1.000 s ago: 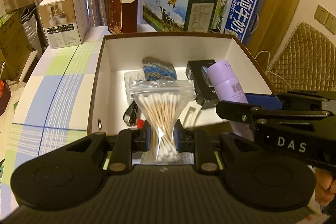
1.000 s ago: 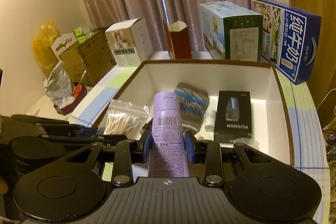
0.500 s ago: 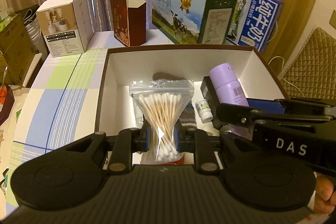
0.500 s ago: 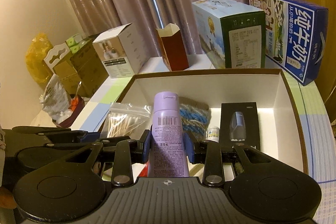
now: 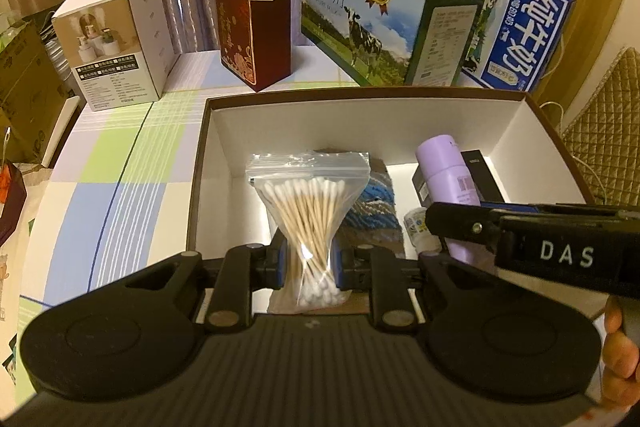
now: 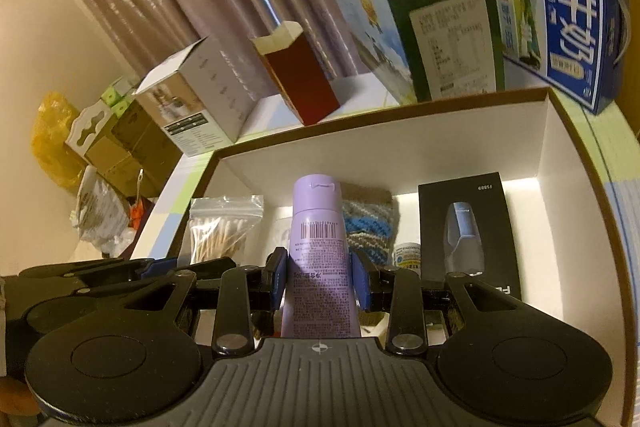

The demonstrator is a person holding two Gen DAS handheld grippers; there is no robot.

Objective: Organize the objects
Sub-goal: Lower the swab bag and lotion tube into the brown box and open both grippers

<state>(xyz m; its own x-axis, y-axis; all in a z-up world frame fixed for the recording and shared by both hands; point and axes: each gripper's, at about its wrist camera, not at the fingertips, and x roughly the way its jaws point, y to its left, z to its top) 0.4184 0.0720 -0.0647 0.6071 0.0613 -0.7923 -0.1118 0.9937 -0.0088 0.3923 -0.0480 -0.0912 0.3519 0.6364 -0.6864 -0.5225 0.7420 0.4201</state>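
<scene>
1. We have the left tool clamped tight on the bag of cotton swabs, pinching its waist, and the bag hangs over the near left part of the open box on the table.
2. Our right tool is closed on the purple bottle, held upright above the box's near middle, just beside the bag.
3. Already lying inside: the knitted blue-striped piece, a small white jar and the black product box towards the right wall.
4. Something pale sits behind the bottle; it is too hidden for us to name.
5. So we judge the job well along: several things are stowed and two more are poised over the box.
6. Left to do: lower the bag and the bottle into free floor space and let go. The left floor looks the roomiest.
</scene>
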